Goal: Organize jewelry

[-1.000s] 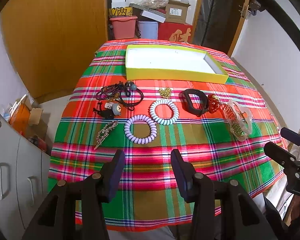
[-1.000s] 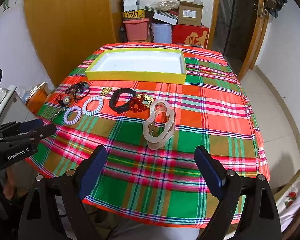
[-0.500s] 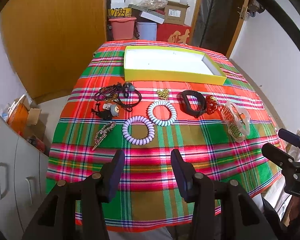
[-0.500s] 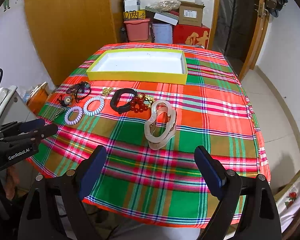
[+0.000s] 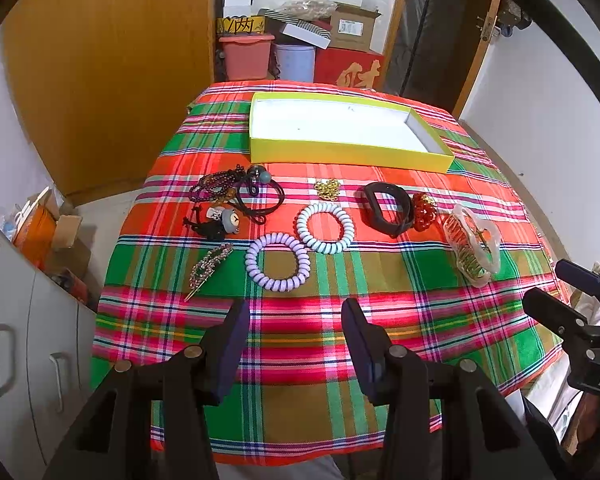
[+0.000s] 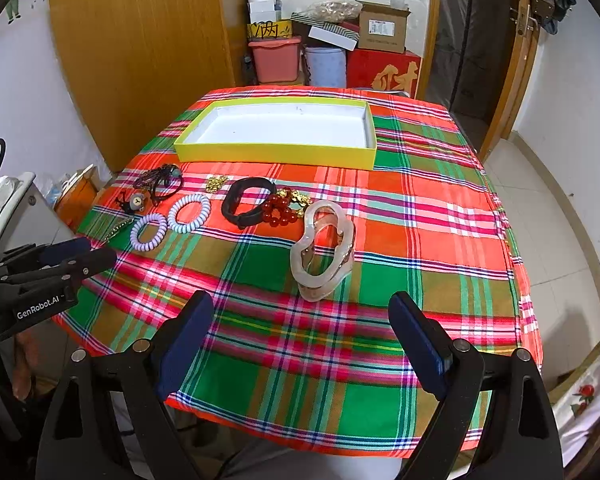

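Jewelry lies in a row across the desk (image 5: 300,332) ahead of both spread, empty tools: lilac coil (image 5: 277,261) nearest the left hand-held gripper (image 5: 296,344), clear claw clip (image 6: 323,249) lengthwise straight ahead of the right hand-held gripper (image 6: 300,344).

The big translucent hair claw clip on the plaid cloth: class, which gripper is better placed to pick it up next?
Probably the right. The right gripper is open directly before the translucent hair claw clip; the left gripper faces the lilac spiral hair tie, with the clip far off to its side.
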Tool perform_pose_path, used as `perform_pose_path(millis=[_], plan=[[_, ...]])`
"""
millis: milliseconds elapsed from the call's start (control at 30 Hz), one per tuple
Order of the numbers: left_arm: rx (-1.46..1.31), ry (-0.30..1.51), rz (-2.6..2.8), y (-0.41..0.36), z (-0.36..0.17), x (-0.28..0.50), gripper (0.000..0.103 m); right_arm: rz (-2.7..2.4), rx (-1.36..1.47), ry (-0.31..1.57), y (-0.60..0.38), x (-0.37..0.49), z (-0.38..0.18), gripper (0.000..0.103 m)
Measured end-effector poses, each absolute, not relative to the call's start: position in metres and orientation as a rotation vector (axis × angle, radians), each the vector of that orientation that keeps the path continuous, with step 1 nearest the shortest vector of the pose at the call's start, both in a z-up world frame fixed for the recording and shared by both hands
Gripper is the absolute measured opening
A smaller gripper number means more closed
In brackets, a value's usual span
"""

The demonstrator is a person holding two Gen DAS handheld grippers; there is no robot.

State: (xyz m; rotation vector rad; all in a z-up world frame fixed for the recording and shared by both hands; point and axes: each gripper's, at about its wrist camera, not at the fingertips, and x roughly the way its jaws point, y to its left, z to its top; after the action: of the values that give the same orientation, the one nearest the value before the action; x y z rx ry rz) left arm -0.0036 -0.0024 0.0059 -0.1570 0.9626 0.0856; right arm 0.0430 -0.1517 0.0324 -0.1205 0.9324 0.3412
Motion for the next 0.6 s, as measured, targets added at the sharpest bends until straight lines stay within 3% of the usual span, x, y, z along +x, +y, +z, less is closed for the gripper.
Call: perform_pose_path(millis=[600], plan=[[-0.163, 0.961, 0.086, -0.0026, 0.0034, -0.0026, 0.047, 0.346, -0.119, 0.936, -0.1511, 0.0440, 0.0312, 0.090]])
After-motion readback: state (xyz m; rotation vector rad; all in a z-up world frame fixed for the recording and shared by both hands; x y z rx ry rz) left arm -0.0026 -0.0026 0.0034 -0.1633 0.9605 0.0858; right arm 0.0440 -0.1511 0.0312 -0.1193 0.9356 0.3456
